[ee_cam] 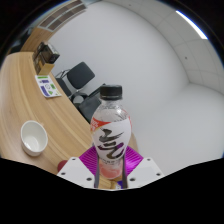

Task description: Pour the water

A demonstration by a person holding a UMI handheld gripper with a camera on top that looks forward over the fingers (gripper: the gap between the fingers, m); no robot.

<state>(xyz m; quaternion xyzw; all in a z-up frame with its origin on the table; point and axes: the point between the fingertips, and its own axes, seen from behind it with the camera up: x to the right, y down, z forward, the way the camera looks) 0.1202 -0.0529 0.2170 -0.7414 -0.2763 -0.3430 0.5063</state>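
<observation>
Wooden table (60,110), bottle (110,135) seemingly between fingers (82,166)

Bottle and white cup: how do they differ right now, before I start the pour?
The bottle is tall, clear, labelled and black-capped; the cup is low, plain white and open-topped. The bottle stands between the fingers, held in the gripper; the cup sits free on the wooden table, off to the side. The cap is still on. Both stand upright.
</observation>
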